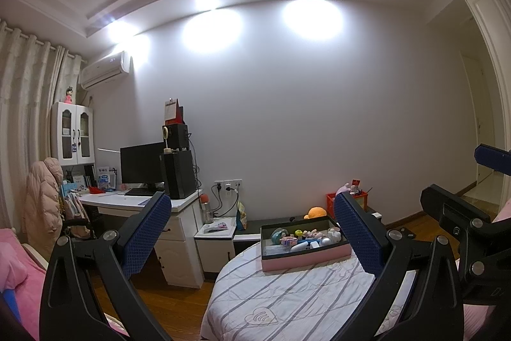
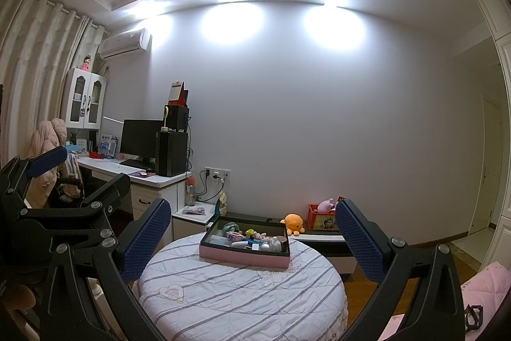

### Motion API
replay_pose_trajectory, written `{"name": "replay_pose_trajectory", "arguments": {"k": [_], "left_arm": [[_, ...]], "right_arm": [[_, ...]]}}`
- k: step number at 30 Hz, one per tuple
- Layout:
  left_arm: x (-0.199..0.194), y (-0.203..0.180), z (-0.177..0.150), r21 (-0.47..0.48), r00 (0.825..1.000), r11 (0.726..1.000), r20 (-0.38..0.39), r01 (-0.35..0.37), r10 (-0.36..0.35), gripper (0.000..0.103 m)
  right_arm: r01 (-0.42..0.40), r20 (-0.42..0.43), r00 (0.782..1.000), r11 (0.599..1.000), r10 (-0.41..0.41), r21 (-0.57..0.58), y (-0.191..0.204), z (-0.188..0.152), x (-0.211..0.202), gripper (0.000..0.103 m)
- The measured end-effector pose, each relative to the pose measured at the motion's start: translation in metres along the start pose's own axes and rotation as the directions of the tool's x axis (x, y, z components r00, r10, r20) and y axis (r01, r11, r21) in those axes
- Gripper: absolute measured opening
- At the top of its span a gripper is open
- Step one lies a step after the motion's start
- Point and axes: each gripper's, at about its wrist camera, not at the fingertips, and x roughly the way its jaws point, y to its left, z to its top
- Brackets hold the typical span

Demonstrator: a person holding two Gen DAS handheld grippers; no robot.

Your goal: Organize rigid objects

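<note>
Bedroom scene: plain wall, desk with a monitor (image 2: 140,138) at left, wood floor. Round bed (image 2: 242,293) with a striped quilt fills the lower middle of both views. Pink box (image 2: 244,256) sits on the bed's far side, near the edge, open-topped and dark inside.

Box holds the small rigid objects (image 2: 255,240): a tape roll, a silvery ball, a white capsule-like piece, some toy figures (too small to identify reliably, so treat those names as guesses). All look light and hard. Ball will likely roll or slip out of a pinch, so grip across its middle. Tape roll: take it across the rim. Box itself is stiff-walled but too wide for one pinch; take a side wall if it needs moving.

Left hand-held gripper (image 1: 252,232) has its jaws spread wide, nothing between them, held above the bed and well short of the box. Right hand-held gripper (image 2: 252,242) is the same: wide and empty.

View differences: right wrist shows the full circle of the bed and the orange plush (image 2: 293,224) unobstructed behind the box. Left wrist puts the box beside its right finger, which hides one end, but shows the desk side and the floor in front of it better.
</note>
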Motion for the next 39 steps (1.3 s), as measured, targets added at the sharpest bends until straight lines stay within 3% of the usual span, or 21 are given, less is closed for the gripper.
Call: {"name": "replay_pose_trajectory", "arguments": {"k": [39], "left_arm": [[0.0012, 0.0035, -0.0011, 0.006, 1.0, 1.0, 0.002, -0.004, 0.004, 0.103]], "right_arm": [[0.001, -0.002, 1.0, 1.0, -0.001, -0.007, -0.0056, 0.0041, 0.0011, 0.103]]}}
